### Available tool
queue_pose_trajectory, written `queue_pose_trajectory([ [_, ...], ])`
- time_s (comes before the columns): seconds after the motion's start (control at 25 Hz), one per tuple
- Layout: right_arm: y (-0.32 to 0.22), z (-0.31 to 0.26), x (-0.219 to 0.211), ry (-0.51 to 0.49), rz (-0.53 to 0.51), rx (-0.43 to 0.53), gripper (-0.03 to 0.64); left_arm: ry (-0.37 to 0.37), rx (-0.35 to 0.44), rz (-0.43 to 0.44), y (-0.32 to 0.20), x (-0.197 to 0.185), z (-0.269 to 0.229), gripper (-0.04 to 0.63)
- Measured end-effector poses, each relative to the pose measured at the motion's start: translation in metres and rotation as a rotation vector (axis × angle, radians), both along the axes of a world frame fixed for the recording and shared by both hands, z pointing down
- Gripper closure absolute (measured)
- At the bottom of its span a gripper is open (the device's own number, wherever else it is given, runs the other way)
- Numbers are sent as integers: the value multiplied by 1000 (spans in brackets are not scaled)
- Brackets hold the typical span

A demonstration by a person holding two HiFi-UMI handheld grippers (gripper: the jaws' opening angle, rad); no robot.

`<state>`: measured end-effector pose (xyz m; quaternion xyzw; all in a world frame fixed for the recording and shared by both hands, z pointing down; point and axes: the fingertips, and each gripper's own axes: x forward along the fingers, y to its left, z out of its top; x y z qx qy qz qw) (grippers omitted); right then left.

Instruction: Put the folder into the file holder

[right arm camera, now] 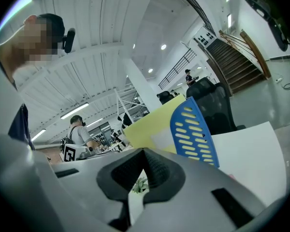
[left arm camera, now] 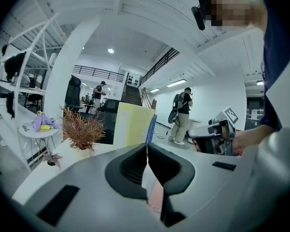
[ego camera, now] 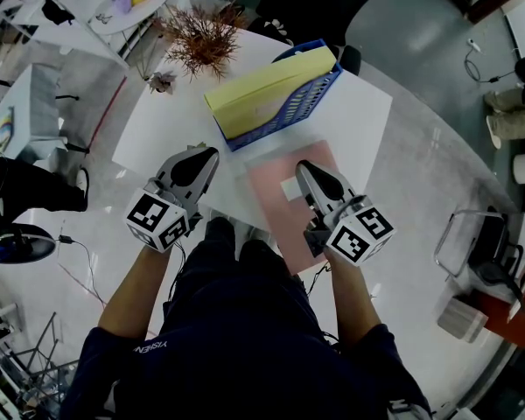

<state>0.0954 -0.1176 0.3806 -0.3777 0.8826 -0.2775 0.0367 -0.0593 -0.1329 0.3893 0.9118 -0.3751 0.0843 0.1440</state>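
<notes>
White worktop (ego camera: 166, 125): pink folder (ego camera: 267, 198) beside the file holder (ego camera: 284, 112), likely light and floppy; pinch its edge. Left tongs (ego camera: 212, 152), right tongs (ego camera: 303, 165) closed, empty.

In the head view the right gripper (ego camera: 303, 168) covers the near right part of the pink folder (ego camera: 271, 208), and whether its tips touch that folder cannot be told. The yellow folder (ego camera: 262, 90) hides the inside of the blue file holder (ego camera: 289, 108); in the left gripper view only 1 thin blue edge of the holder shows.
</notes>
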Motion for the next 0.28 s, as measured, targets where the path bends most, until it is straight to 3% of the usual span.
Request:
queue_pose_trajectory([
  [0.28, -2, 1, 0, 4, -3, 1, 614, 3, -1, -8, -2, 0, 1, 558],
])
